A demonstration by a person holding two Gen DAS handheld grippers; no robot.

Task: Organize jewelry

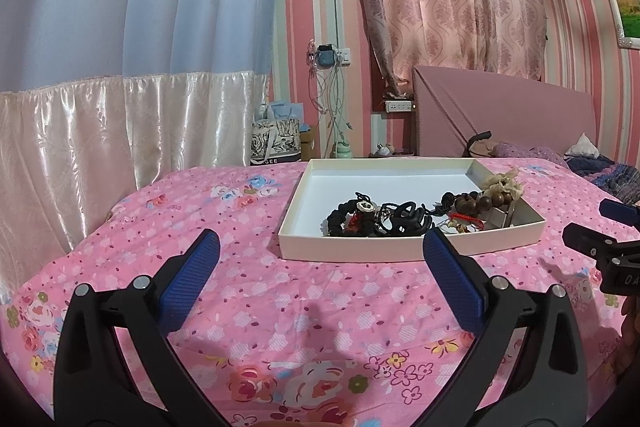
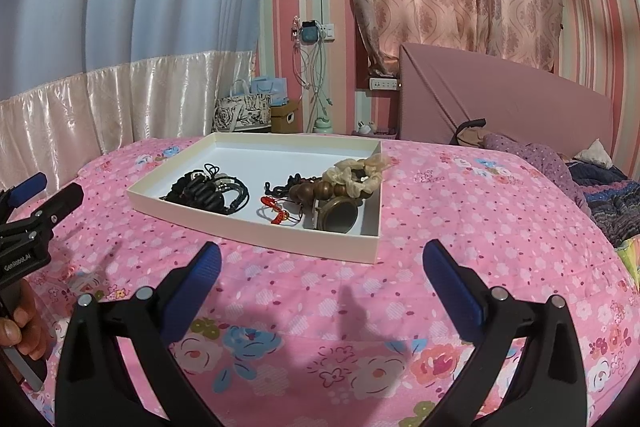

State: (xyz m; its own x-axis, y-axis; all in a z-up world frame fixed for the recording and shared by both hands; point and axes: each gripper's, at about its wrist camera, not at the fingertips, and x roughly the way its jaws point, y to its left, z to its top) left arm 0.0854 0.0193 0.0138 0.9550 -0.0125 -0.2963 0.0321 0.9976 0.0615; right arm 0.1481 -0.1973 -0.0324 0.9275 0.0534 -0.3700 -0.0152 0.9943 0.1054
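A shallow white tray (image 1: pixel 304 187) (image 2: pixel 176 167) lies on the pink flowered bedspread. It holds a pile of black bracelets and cords (image 1: pixel 360 217) (image 2: pixel 208 189), a red knotted cord (image 2: pixel 276 213), brown wooden beads (image 1: pixel 476 203) (image 2: pixel 320 189), a beige scrunchie (image 1: pixel 504 183) (image 2: pixel 356 175) and a round brass piece (image 2: pixel 340 217). My left gripper (image 1: pixel 320 247) is open and empty, just short of the tray's near edge. My right gripper (image 2: pixel 322 259) is open and empty, close before the tray's near right corner. Each gripper shows at the edge of the other's view.
The pink bedspread (image 1: pixel 280 307) spreads all around the tray. A pink headboard (image 2: pixel 500 99) and dark bedding (image 2: pixel 608 195) lie at the right. Bags (image 2: pixel 244 111) stand beyond the bed by the striped wall, with curtains behind.
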